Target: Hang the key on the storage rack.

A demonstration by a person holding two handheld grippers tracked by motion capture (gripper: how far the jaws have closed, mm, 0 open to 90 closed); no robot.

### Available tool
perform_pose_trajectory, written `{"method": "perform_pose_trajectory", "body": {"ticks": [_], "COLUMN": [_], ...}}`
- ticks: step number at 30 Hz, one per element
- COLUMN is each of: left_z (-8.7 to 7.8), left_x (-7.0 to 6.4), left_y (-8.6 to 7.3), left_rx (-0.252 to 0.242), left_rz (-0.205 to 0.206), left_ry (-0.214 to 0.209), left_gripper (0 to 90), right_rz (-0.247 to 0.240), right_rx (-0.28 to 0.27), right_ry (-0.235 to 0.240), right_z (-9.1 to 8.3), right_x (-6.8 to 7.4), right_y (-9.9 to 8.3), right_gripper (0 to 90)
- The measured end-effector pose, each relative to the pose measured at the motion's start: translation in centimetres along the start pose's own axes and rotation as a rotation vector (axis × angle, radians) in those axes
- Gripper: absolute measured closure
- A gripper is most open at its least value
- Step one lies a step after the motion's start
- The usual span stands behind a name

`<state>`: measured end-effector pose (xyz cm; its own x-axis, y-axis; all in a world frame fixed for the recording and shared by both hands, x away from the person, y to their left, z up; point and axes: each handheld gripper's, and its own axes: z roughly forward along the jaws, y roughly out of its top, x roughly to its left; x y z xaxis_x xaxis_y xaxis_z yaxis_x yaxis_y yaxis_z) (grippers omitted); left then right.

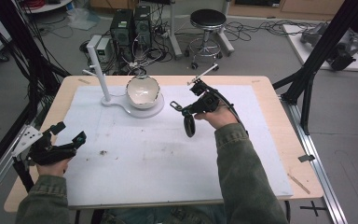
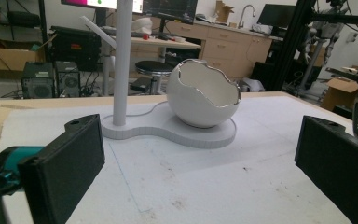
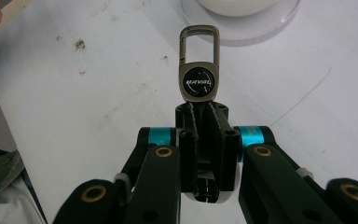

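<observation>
1. The right gripper [image 1: 182, 109] is held above the middle of the counter [image 1: 270, 100], its fingers [image 3: 193, 135] pressed together on a key fob [image 3: 198, 81].
2. In the right gripper view the key fob stands out past the fingertips: its round dark emblem in a metal frame sits just beyond them, and its carabiner clip [image 3: 199, 39] lies farthest out, toward the white stand.
3. The lower part of the key fob is pinched between the two fingers; how far it reaches in is hidden by them.
4. In the high view the metal end of the key fob [image 1: 175, 106] points left from the right gripper, and a dark oval piece hangs below the hand, above the white mat [image 1: 135, 158], not touching it.
5. The key fob is near the eggshell-shaped bowl [image 1: 142, 92] but apart from it, to the bowl's right.
6. The bowl sits on a white stand base [image 1: 135, 111] that also carries an upright post [image 1: 98, 70].
7. The left gripper [image 1: 70, 132] is near the counter's left edge, fingers [image 2: 70, 158] wide apart with nothing between them, facing the bowl [image 2: 203, 95].
</observation>
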<state>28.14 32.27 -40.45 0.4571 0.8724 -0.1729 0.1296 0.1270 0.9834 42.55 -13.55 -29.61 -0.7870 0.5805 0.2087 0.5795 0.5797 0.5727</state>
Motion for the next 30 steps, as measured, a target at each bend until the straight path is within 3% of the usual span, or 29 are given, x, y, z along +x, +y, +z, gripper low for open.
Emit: {"method": "perform_pose_trajectory", "body": {"ticks": [8, 13, 17, 30], "left_z": [-0.1, -0.1, -0.1, -0.2], "left_x": [0.0, 0.0, 0.0, 0.0], "left_y": [0.0, 0.0, 0.0, -0.1], "left_rx": [0.005, 0.003, -0.001, 0.006], "left_rz": [0.007, 0.007, 0.009, 0.001], "left_ry": [-0.001, 0.0, 0.001, -0.005], "left_gripper": [1.8, 1.8, 1.8, 1.8], "right_rz": [-0.009, -0.012, -0.048, -0.151], "right_rx": [0.011, 0.009, 0.034, 0.051], "right_ry": [0.009, 0.04, 0.014, 0.043], "right_z": [1.4, 2.4, 3.2, 5.5], "right_x": [0.5, 0.8, 1.4, 4.7], "right_y": [1.7, 3.0, 4.3, 10.1], "right_gripper": [83.1, 83.1, 83.1, 83.0]}}
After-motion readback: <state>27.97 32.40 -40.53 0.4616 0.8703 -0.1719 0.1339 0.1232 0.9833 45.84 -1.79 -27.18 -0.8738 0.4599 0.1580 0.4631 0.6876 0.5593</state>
